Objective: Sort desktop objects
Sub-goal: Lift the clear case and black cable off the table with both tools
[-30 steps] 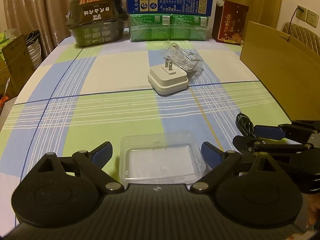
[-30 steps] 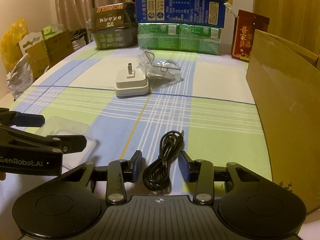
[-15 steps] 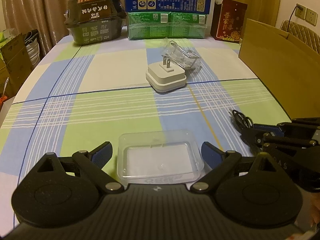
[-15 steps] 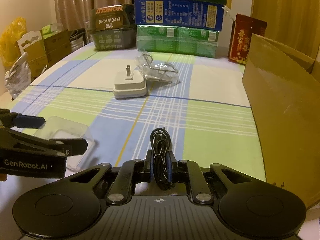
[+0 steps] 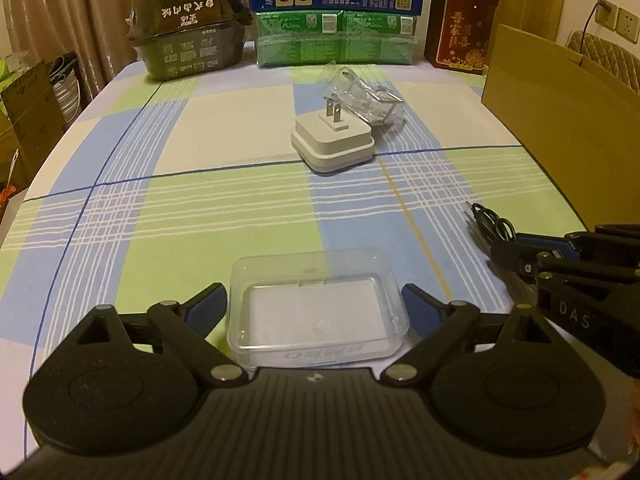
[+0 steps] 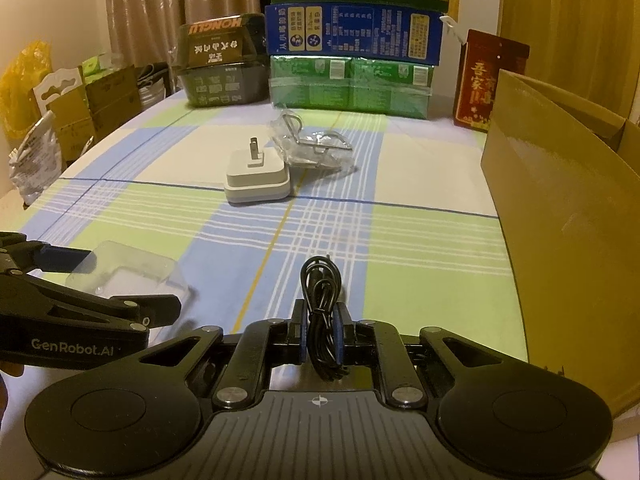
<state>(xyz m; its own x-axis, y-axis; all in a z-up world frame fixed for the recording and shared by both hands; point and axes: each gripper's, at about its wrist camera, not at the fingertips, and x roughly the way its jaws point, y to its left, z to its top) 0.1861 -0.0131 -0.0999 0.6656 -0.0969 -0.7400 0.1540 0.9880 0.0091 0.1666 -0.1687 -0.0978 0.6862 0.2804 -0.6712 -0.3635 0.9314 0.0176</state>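
**Right grips black cable, left wide around clear tray**

Right hand-held gripper [image 6: 320,330] is closed narrow on the coiled black cable [image 6: 321,300]; the cable loop sticks out ahead of the blue pads, its end hangs behind them. Cannot tell if the cable is off the counter [image 6: 420,248] or touching it.

Left hand-held gripper [image 5: 316,300] stands wide, one finger on each side of the clear plastic tray [image 5: 316,308], not visibly touching it. The tray is empty and rests on the checked cloth of the counter.

Relative to the tray: white plug adapter [image 5: 333,142] lies farther up the counter, prongs up. Crumpled clear packaging [image 5: 366,100] lies just behind the adapter, touching or nearly so. The right hand-held gripper with the cable is to the tray's right, close by. A brown cardboard box [image 5: 560,112] stands well right of the tray at the counter edge. Dark, green, blue and red boxes stand in a row at the far end.
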